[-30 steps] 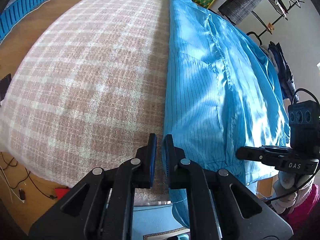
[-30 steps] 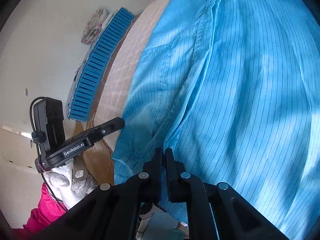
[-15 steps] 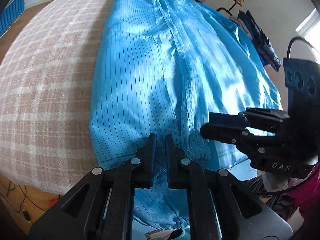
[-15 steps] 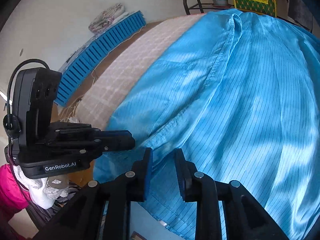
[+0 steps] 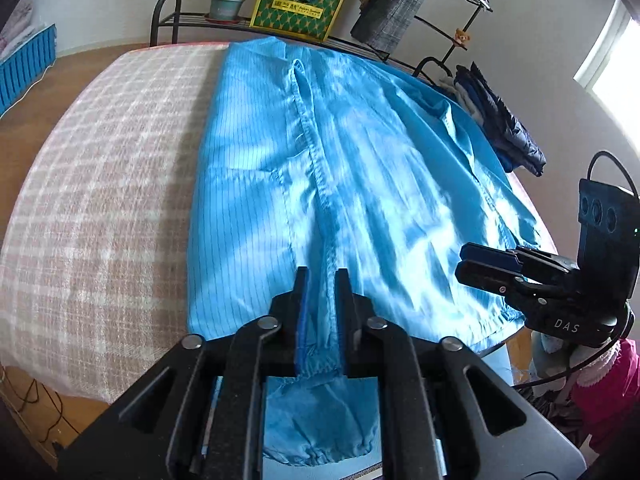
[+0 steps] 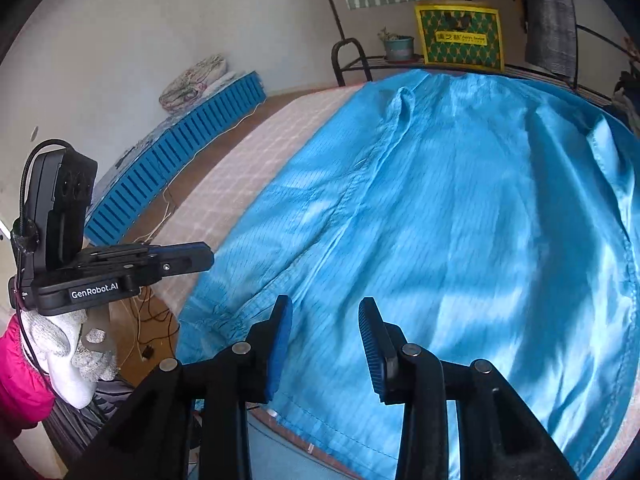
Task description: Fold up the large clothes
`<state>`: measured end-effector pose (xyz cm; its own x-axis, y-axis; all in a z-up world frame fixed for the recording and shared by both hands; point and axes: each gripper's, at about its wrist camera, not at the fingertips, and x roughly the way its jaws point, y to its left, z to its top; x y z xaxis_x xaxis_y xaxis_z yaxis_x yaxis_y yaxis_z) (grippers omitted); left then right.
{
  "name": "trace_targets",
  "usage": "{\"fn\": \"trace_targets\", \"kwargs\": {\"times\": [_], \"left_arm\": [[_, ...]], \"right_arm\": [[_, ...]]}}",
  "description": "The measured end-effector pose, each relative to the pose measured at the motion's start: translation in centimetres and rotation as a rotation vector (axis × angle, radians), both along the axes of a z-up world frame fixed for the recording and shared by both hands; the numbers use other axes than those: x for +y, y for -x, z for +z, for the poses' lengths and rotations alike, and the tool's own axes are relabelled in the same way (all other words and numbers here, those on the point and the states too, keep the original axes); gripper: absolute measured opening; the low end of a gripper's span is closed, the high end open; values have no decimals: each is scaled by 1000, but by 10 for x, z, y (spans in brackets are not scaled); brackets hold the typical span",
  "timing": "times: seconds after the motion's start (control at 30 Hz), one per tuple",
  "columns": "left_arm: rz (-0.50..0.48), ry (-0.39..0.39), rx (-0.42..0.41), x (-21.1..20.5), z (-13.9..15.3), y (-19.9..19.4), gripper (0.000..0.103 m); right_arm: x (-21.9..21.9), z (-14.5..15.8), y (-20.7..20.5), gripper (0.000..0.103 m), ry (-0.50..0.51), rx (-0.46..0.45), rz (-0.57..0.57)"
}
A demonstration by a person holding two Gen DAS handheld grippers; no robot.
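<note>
Here the blue garment point(image 5: 360, 168) lies spread flat on a surface under a pink checked cloth point(image 5: 100, 200), ahead of both tongs, its near hem hanging over the edge below them. The left tongs point(image 5: 320, 276) are opening, jaws a narrow gap apart; a seamed fold of the garment with its gathered cuff runs between them, and the pads do not seem to press it. The right tongs point(image 6: 326, 320) are opening too, jaws spread wide above the fabric, nothing pinched. In the right wrist view the left tongs sit to the left, carried by a white-gloved hand point(image 6: 76, 344). Beyond the garment stand a yellow-green box point(image 5: 298, 8) and a potted plant point(image 5: 226, 4).
</note>
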<state>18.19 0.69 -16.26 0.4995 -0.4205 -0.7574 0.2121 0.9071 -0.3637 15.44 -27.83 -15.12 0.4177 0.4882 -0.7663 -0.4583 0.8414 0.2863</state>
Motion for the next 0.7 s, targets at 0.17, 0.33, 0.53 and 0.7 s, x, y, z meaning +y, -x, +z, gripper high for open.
{"fn": "trace_targets", "kwargs": {"times": [0.17, 0.33, 0.53, 0.7], "left_arm": [[-32, 40, -16, -24, 24, -9, 58], [-94, 38, -38, -57, 46, -23, 58], [-113, 72, -34, -89, 47, -43, 58], [-129, 60, -13, -111, 36, -55, 58]], "right_arm": [[-68, 17, 0, 47, 59, -66, -170], [-159, 28, 2, 55, 50, -60, -377], [-240, 39, 14, 58, 44, -69, -544], [-287, 41, 22, 61, 51, -79, -648]]}}
